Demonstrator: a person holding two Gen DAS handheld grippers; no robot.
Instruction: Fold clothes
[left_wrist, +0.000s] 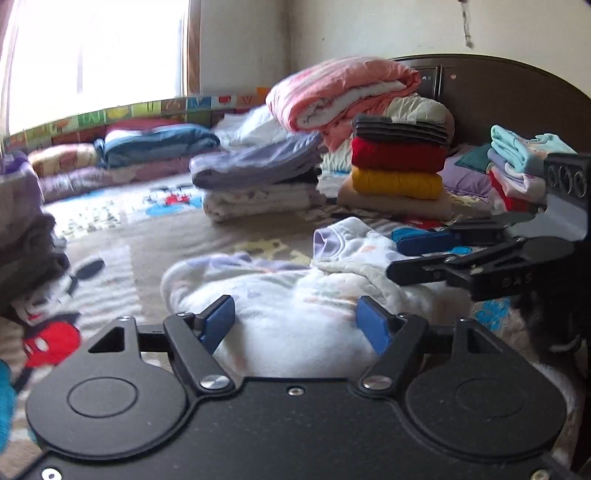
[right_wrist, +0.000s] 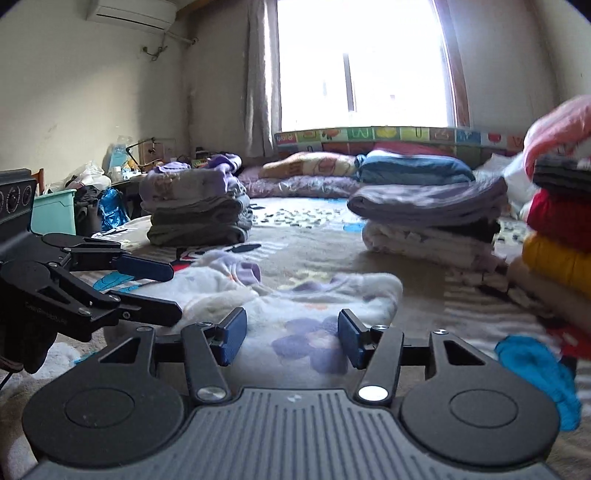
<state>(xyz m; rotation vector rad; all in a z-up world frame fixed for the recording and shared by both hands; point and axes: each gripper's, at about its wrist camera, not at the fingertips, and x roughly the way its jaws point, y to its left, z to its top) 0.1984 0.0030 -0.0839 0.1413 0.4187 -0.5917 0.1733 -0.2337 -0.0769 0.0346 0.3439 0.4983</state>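
Observation:
A white fleece child's top (left_wrist: 295, 295) with a lilac collar and pastel prints lies crumpled on the cartoon-print bed cover (left_wrist: 155, 229). My left gripper (left_wrist: 297, 318) stands open over its near edge. The cloth bulges up between the blue pads (left_wrist: 218, 321), which do not press on it. My right gripper (left_wrist: 391, 253) comes in from the right, open, with its fingers over the top's collar side. In the right wrist view the same top (right_wrist: 295, 306) lies under my open right gripper (right_wrist: 291, 336), and the left gripper (right_wrist: 176, 293) reaches in from the left, open.
Folded stacks ring the bed: a grey, red and yellow one (left_wrist: 399, 173), a lilac and white one (left_wrist: 258, 177) and a grey pile (right_wrist: 195, 210). A pink quilt (left_wrist: 340, 92) lies by the dark headboard (left_wrist: 498, 92). A teal cloth (right_wrist: 535, 369) lies near right.

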